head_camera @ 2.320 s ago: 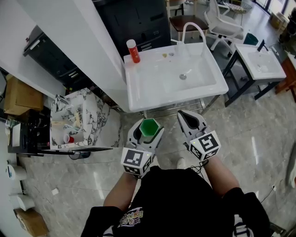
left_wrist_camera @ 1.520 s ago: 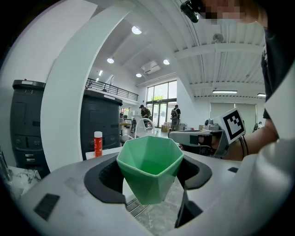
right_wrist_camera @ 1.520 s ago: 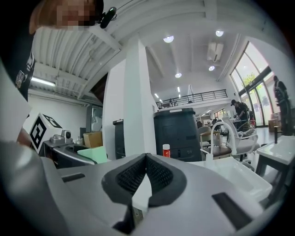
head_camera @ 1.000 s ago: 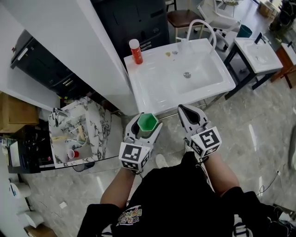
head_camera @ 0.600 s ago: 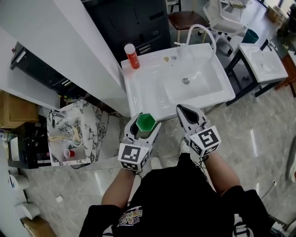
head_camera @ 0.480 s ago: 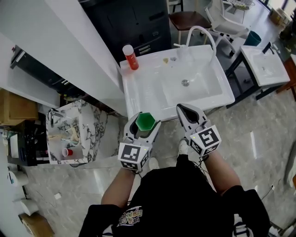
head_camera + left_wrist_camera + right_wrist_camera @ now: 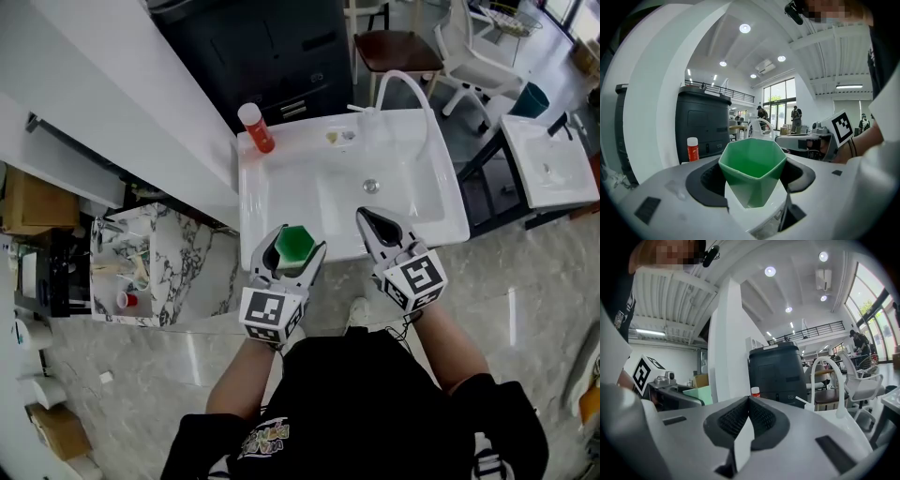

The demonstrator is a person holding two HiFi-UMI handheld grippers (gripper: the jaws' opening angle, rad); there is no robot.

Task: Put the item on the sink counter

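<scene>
A green faceted cup stands upright between the jaws of my left gripper, which is shut on it, over the near left edge of the white sink counter. My right gripper is shut with nothing in it and hangs over the counter's near edge, right of the cup. The basin's drain lies just beyond it.
A red and white bottle stands at the counter's far left corner. A curved white faucet rises at the back. A white wall runs on the left, a marble shelf below it. A second sink stands right.
The sink counter has come nearer in the head view: both grippers now overlap its near edge instead of hanging over the floor. The cup stays held in the left gripper.
</scene>
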